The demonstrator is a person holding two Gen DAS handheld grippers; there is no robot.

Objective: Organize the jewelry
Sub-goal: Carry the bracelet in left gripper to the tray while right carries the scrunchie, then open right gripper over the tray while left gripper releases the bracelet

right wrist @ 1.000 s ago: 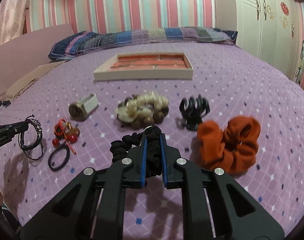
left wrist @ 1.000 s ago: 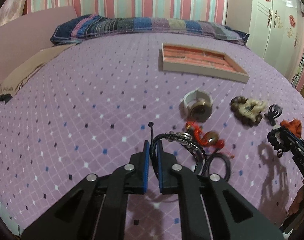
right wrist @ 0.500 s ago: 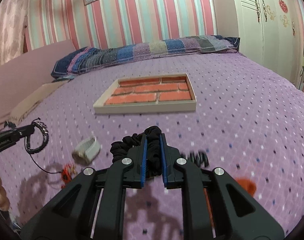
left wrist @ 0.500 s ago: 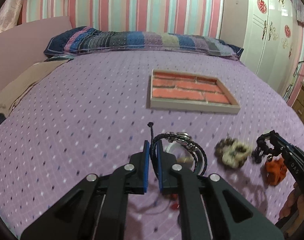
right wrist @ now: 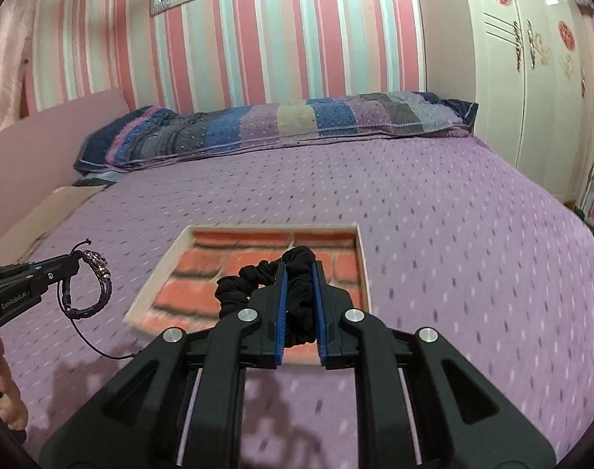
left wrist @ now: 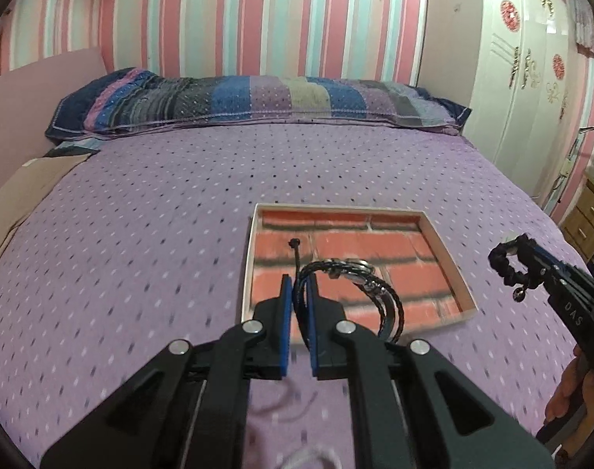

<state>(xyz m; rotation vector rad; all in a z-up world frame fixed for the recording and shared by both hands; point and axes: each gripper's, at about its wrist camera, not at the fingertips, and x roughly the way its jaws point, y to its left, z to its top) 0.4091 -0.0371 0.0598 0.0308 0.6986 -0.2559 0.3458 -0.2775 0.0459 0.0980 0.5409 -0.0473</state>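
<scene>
My left gripper (left wrist: 298,279) is shut on a black braided bracelet (left wrist: 359,273) with silver beads and holds it in the air over the near edge of the tray (left wrist: 247,273). The tray has a cream rim and a brick-pattern floor. My right gripper (right wrist: 298,269) is shut on a black scrunchie (right wrist: 242,289) and holds it above the tray's near right part (right wrist: 362,262). The right gripper shows in the left wrist view (left wrist: 519,262) to the tray's right. The left gripper shows in the right wrist view (right wrist: 76,264) with the bracelet (right wrist: 91,293) and its dangling cord.
The tray lies on a purple dotted bedspread (left wrist: 140,215). A striped pillow (left wrist: 257,97) lies at the bed's head against the striped wall. A white wardrobe (left wrist: 531,78) and a wooden drawer unit (left wrist: 589,215) stand at the right. A beige cloth (left wrist: 27,179) lies at left.
Both grippers have risen and moved forward toward the tray with their items. The loose jewelry and hair ties on the bed have dropped out of view.
</scene>
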